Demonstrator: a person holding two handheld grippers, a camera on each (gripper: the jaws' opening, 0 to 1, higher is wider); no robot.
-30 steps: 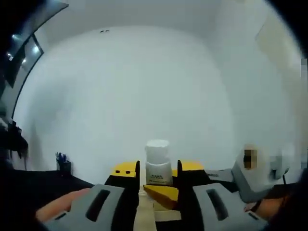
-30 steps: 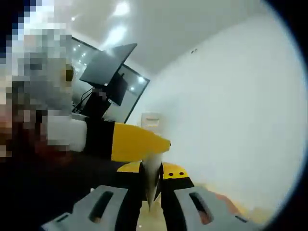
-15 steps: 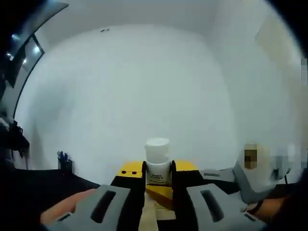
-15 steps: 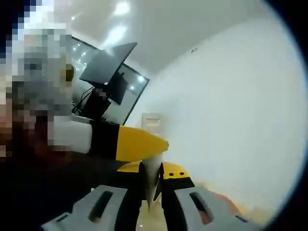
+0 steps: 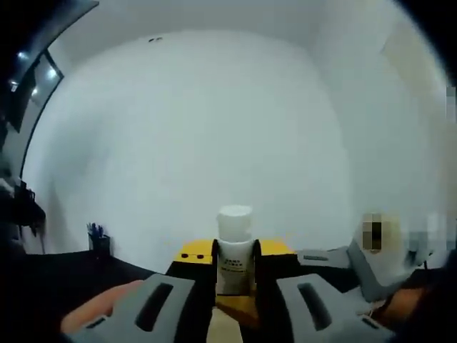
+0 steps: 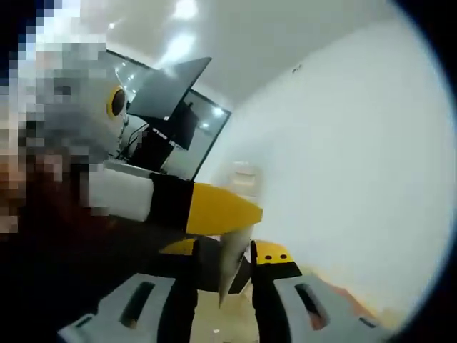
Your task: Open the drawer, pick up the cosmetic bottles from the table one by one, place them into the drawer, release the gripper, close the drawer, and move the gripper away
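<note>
Since a second ago the left gripper [image 5: 235, 275] has drawn its jaws in against the white cosmetic bottle [image 5: 235, 246], which earlier stood loose in a wider gap; now the black and yellow jaws press its sides and the bottle stands upright between them, its rounded cap rising above the jaw tips against a plain white wall [image 5: 214, 128]. The printing on its label is too blurred to read. A small dark pen holder [image 5: 96, 241] with blue pens sits far off at the left of that view, and part of the right gripper's grey body [image 5: 378, 264] shows at the right edge.

In the right gripper view, the right gripper [image 6: 223, 275] has its jaws closed together with nothing between them. The left gripper's yellow-tipped jaw [image 6: 218, 213] reaches in from the left, just above them. Behind it hang a dark monitor [image 6: 168, 89] and bright ceiling lights [image 6: 184, 10].
</note>
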